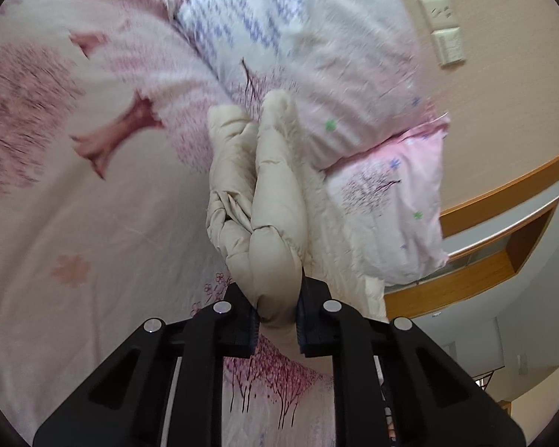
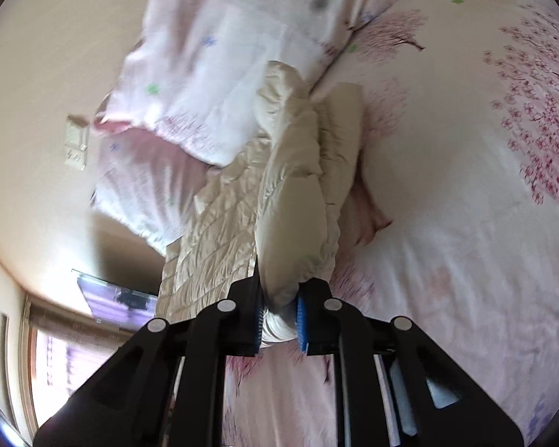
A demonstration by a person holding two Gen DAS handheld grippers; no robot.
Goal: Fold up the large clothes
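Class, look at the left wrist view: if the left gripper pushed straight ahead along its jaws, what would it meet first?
The left gripper is already shut on the cream padded jacket, so the jacket bunches ahead first. Beyond it probably comes the floral pillow on the pink bedspread, though depth is unclear.

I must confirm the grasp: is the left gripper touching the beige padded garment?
Touching. The left wrist view shows the left gripper with its jaws pressed on a fold of the beige padded garment.
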